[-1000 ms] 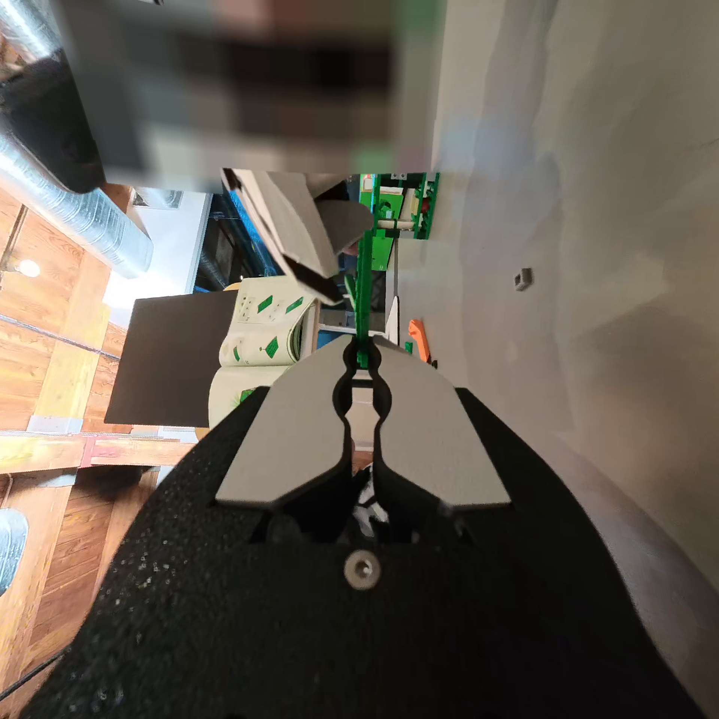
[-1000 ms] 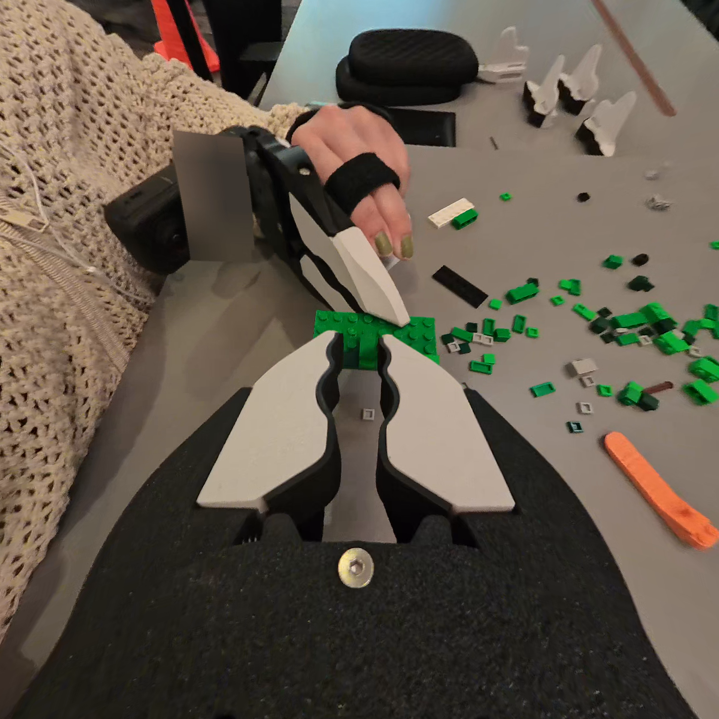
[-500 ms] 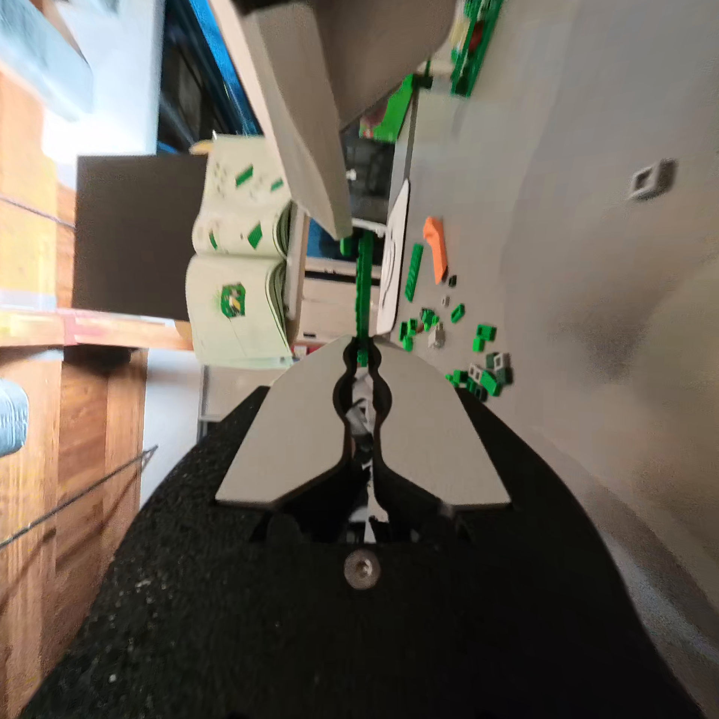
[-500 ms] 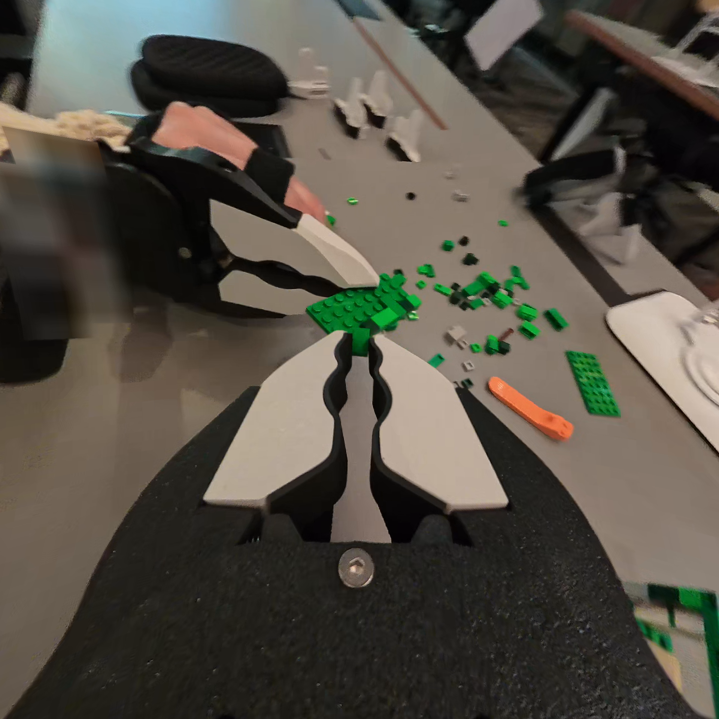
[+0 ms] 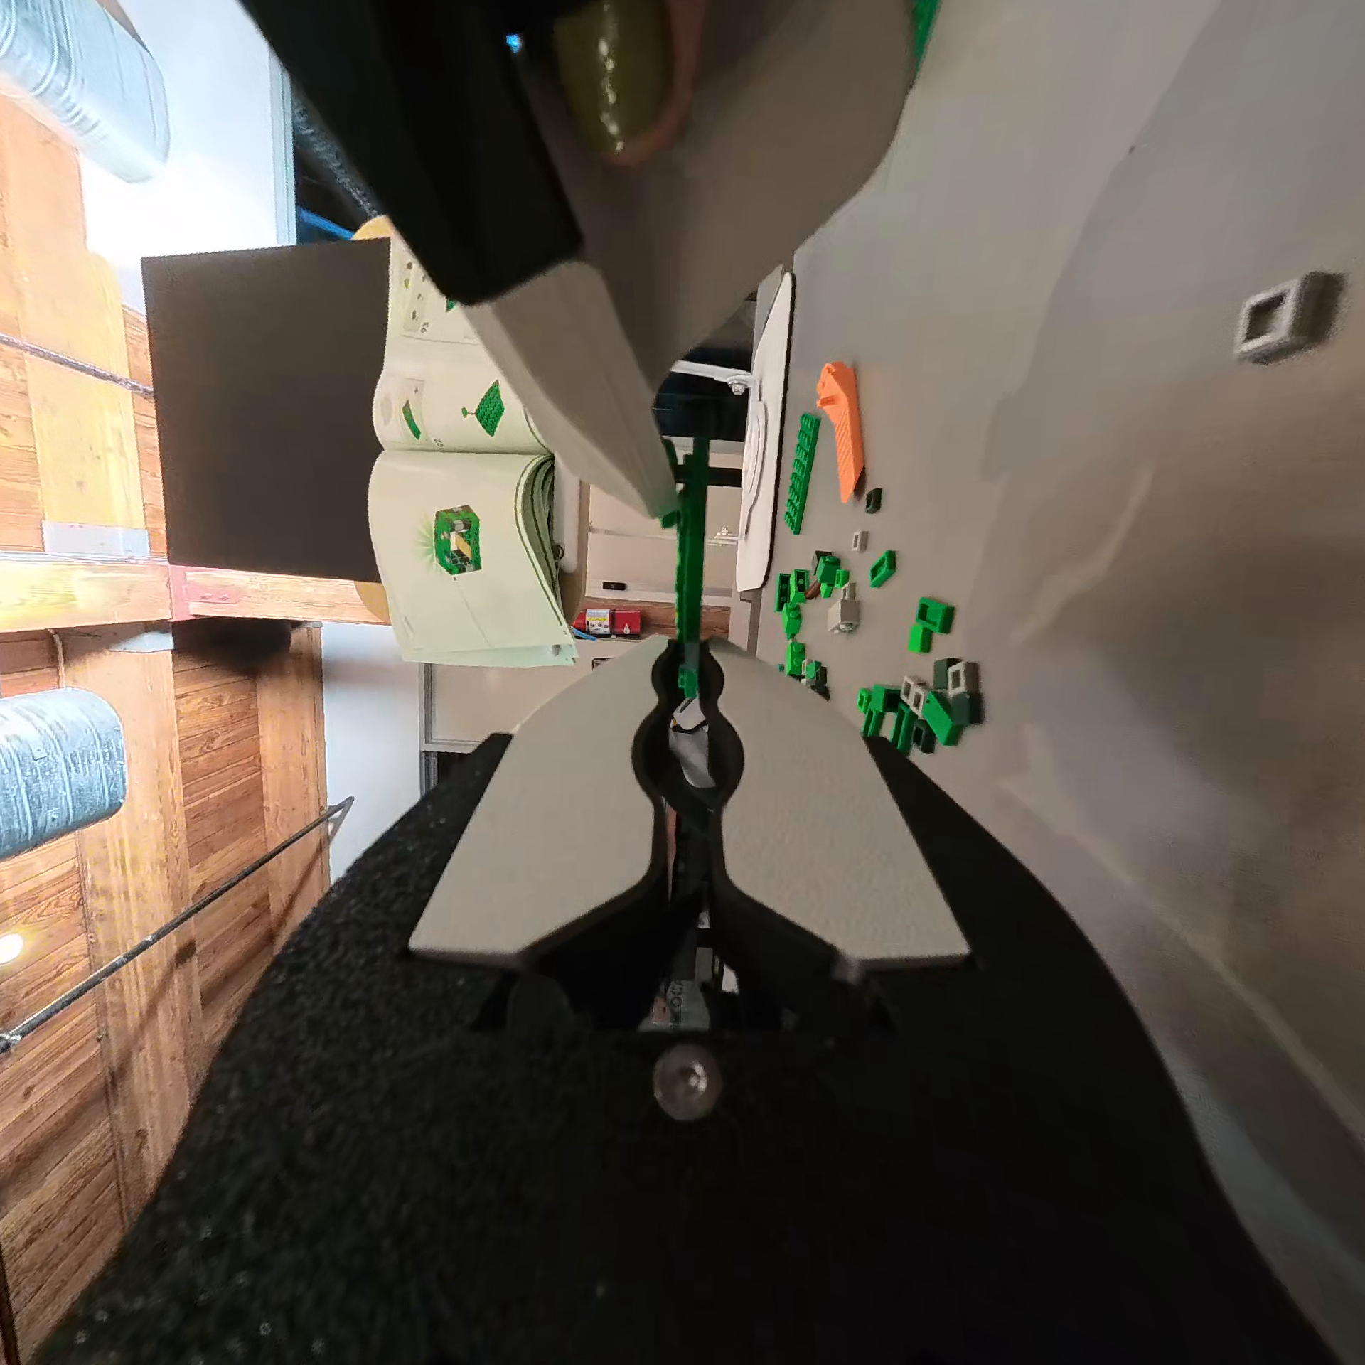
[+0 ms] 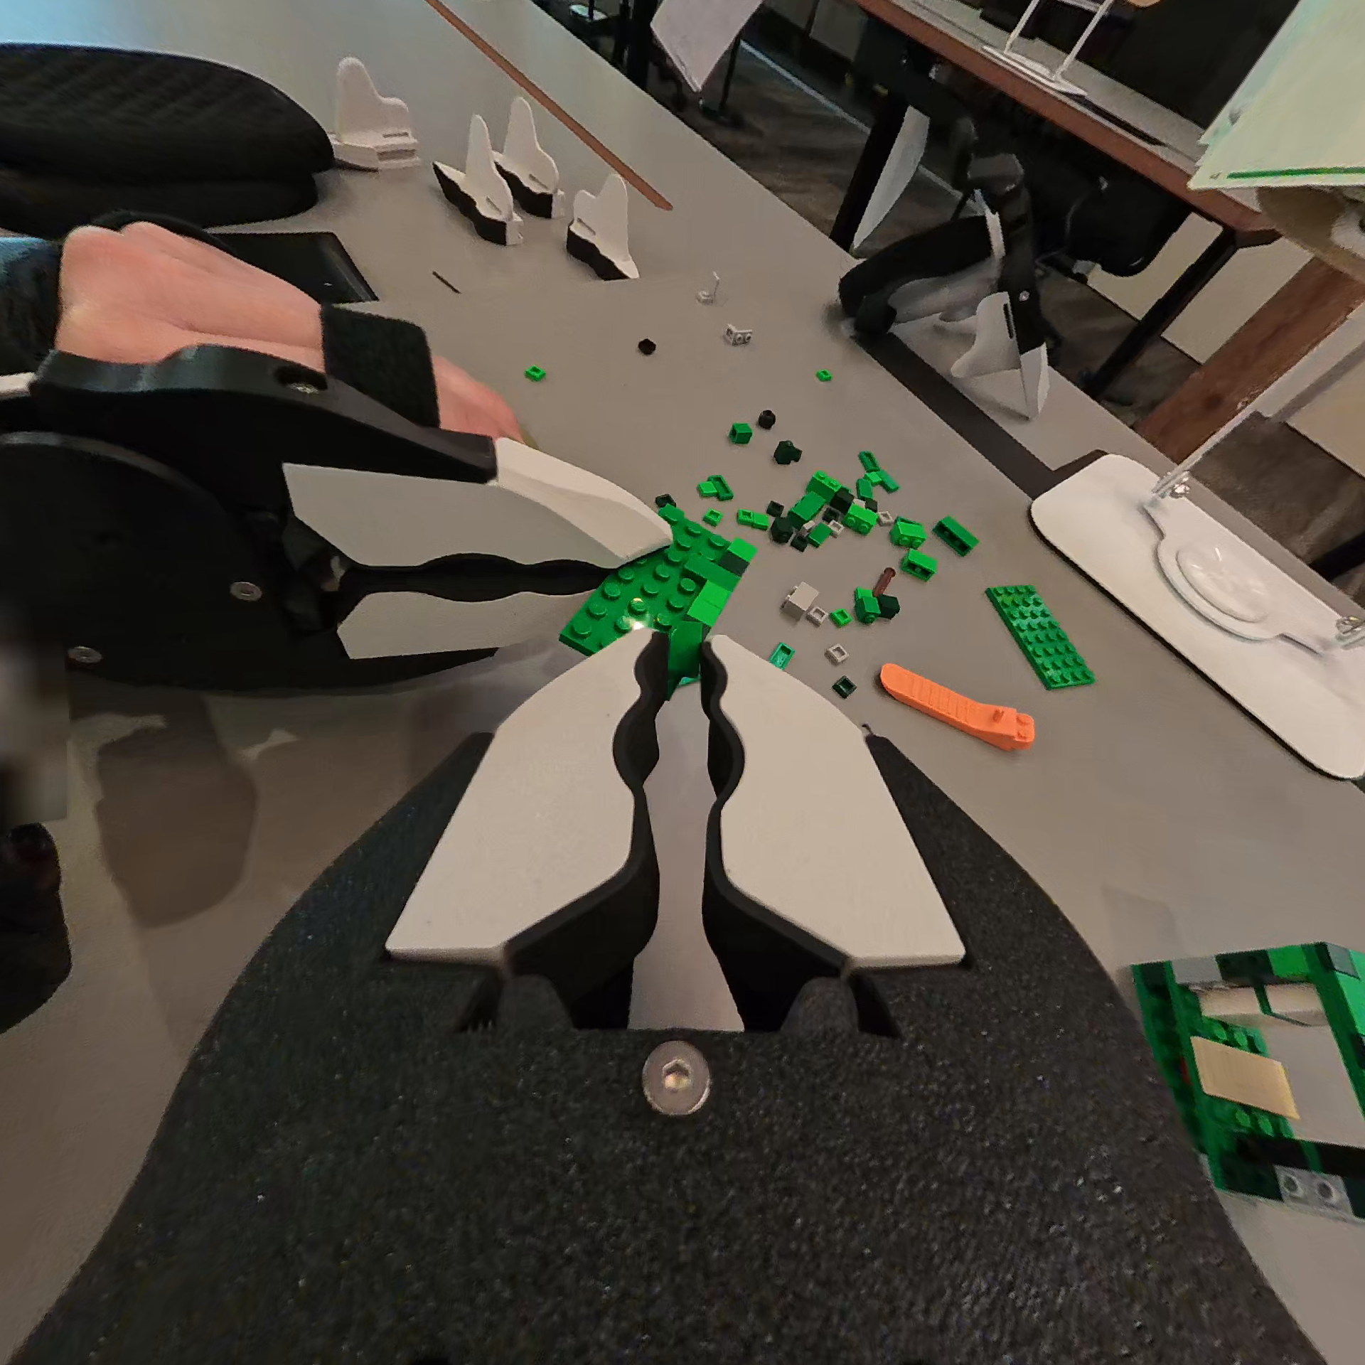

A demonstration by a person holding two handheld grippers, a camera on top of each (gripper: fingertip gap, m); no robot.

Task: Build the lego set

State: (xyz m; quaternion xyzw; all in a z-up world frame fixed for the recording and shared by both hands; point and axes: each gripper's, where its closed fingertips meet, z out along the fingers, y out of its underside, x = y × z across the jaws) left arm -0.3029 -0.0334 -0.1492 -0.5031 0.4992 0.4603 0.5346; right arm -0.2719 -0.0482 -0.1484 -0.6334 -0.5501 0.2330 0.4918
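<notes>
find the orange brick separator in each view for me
Left wrist view: orange brick separator lies upper right of centre on the grey table, beside a long green plate.
Right wrist view: it lies right of centre, right of the right gripper.
Shared landmark: the long green plate, next to the separator in both.

I am working in what looks like a lab or workshop space in an industrial loft. The long grey surface (image 6: 443,775) carries spare white claw fingers (image 6: 510,177) stood in a row at its far end, and beyond it stands another desk (image 6: 1071,96). Past the surface's edge I see timber beams (image 5: 89,591), wood-plank walls and silver ventilation ducts (image 5: 52,768)
</notes>
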